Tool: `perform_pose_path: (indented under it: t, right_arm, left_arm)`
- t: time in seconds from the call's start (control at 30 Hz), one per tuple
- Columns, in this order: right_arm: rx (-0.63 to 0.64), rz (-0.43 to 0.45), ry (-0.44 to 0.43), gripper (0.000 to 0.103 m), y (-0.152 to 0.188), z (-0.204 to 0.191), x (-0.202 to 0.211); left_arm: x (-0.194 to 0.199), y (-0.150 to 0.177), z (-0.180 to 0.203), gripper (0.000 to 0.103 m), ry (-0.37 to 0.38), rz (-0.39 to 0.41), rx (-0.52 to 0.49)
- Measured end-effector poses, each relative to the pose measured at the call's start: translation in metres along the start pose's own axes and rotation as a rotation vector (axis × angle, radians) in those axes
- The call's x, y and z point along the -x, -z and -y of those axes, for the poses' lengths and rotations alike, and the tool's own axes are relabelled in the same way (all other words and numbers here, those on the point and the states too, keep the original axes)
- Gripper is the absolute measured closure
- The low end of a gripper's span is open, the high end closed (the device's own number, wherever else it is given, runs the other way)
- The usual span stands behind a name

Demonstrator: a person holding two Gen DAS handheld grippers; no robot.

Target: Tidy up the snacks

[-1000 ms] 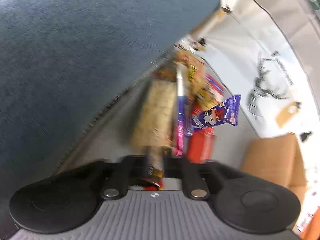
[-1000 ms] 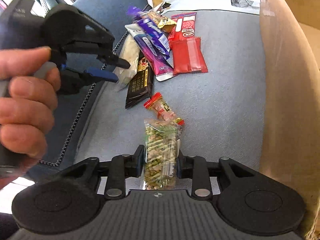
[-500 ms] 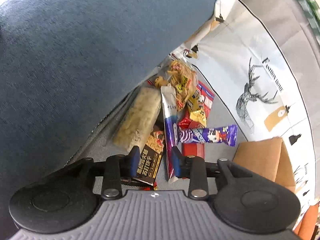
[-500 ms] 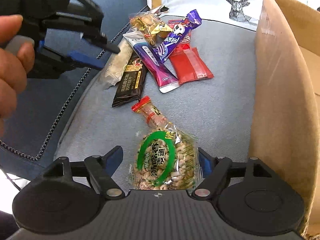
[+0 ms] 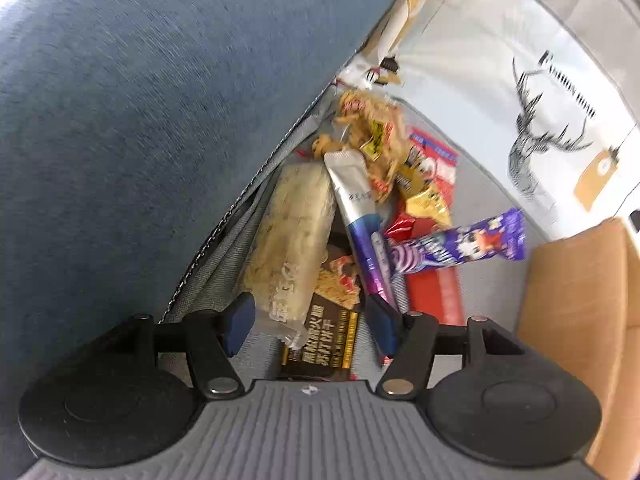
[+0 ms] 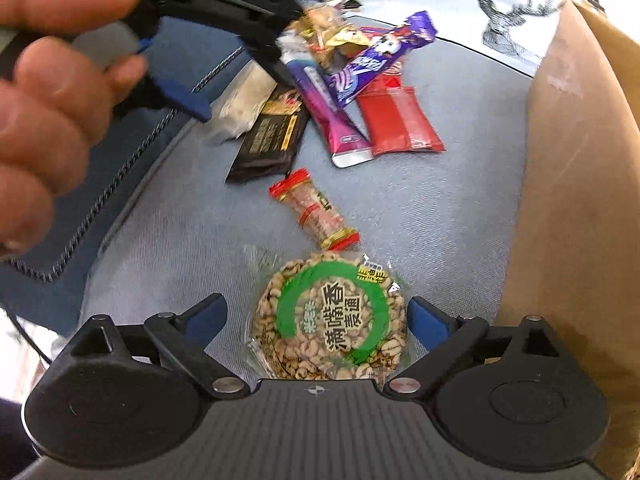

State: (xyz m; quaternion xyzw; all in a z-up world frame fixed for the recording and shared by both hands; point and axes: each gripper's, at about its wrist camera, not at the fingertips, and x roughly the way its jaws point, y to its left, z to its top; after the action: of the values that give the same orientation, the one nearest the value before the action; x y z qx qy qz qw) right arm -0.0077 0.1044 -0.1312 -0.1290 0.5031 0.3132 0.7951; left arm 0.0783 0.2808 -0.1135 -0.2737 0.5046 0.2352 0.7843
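Gone from both grips since a second ago: the dark cracker pack once pinched in the left gripper, and the puffed-grain disc, then held on edge in the right gripper, now flat on the grey cushion with its green ring facing up.

Left jaws opening, roughly half apart, pads clear of the cracker pack and the pale rice bar lying between them. Right jaws opening too, nearly full width, disc lying between the blue pads but touched by neither.

Snack pile on the cushion at 12 o'clock from the left gripper: rice bar against the blue backrest, silver-and-purple stick at 1 o'clock of it, purple bar lying across the red pouch at 2 o'clock.

In the right view, small red-ended candy just beyond the disc at 12 o'clock; cardboard box along the 3 o'clock edge; hand on the left gripper at 10 o'clock, over the pile.
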Motion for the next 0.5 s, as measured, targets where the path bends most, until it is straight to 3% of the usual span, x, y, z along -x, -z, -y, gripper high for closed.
perform_pose_path:
  t: [0.2,0.27,0.33,0.5]
  right_arm:
    - [0.038,-0.032,0.009,0.005,0.004,-0.002,-0.006]
    - [0.056,-0.046,0.010,0.005,0.007,-0.004,-0.009]
    - [0.082,-0.049,0.018,0.004,0.009,-0.008,-0.010]
    - [0.118,-0.045,0.023,0.007,0.011,-0.013,-0.008]
  left_arm:
    - [-0.015,0.005,0.003,0.038,-0.046,0.011,-0.058]
    - [-0.018,0.005,0.001,0.044,-0.050,0.015,-0.062]
    - [-0.017,0.005,0.001,0.062,-0.057,0.028,-0.069]
    - [-0.007,0.003,-0.004,0.071,-0.027,0.039,-0.043]
